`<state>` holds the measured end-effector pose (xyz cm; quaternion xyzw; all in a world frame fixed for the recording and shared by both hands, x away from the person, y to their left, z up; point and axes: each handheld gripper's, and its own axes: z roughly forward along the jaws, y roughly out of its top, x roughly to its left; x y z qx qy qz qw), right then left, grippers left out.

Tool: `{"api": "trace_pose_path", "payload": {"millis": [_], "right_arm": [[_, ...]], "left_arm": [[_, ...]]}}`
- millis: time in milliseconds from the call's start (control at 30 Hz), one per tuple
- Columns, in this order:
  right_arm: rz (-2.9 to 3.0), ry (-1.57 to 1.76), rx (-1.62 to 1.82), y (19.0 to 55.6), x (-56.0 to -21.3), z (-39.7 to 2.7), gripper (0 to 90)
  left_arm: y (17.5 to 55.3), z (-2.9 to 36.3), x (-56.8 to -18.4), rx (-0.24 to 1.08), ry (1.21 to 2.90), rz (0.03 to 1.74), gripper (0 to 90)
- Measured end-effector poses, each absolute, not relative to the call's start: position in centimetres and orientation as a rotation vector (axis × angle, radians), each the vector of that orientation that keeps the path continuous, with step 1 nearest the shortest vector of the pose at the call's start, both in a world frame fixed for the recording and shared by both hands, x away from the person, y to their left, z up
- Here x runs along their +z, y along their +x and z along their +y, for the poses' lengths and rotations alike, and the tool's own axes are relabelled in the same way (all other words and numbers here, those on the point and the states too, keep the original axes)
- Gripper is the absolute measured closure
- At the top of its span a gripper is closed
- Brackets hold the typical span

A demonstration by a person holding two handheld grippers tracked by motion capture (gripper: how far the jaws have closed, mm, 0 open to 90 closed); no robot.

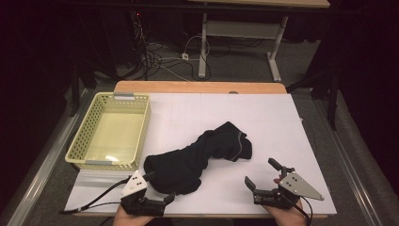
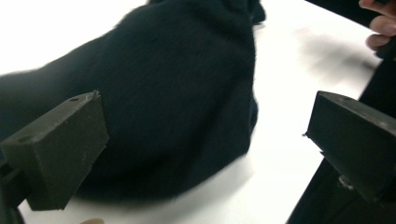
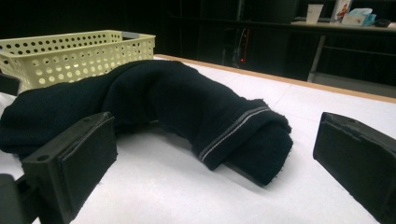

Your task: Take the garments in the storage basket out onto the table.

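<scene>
A black garment point(image 1: 197, 157) with a thin grey stripe at its cuff lies crumpled across the middle of the white table point(image 1: 263, 117). My left gripper point(image 1: 160, 187) is at the front edge, open, its jaws astride the garment's near left end. In the left gripper view the dark cloth point(image 2: 177, 93) bulges between the spread jaws, and neither pad presses on it. My right gripper point(image 1: 260, 171) stands open at the front right, a little short of the garment's striped end point(image 3: 233, 128), with nothing between its jaws.
A pale yellow perforated basket point(image 1: 141, 127) stands empty on the table's left side and is also in the right gripper view point(image 3: 79, 51). Beyond the table's wooden far edge point(image 1: 197, 87) are floor cables and another desk's white legs point(image 1: 203, 42).
</scene>
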<state>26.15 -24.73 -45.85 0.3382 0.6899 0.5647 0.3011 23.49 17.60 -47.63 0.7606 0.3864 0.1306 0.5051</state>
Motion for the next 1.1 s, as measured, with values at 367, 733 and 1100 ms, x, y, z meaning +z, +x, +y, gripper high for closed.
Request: {"api": "trace_pose_path", "payload": {"millis": [367,733,1100], "right_arm": [[1.830,0.940,1.480,25.3,-46.1,-25.3,0.4],[1.753,1.014,1.429,24.0,-46.3,-27.2,0.3],[1.790,0.986,1.382,22.5,-46.4,-26.8,0.3]], "left_arm": [[24.8,17.6,-47.7,0.226,1.760,0.890,0.0],[27.3,16.5,-47.4,0.219,1.824,0.856,0.0],[27.4,15.6,-47.3,0.229,1.847,0.870,2.7]]}}
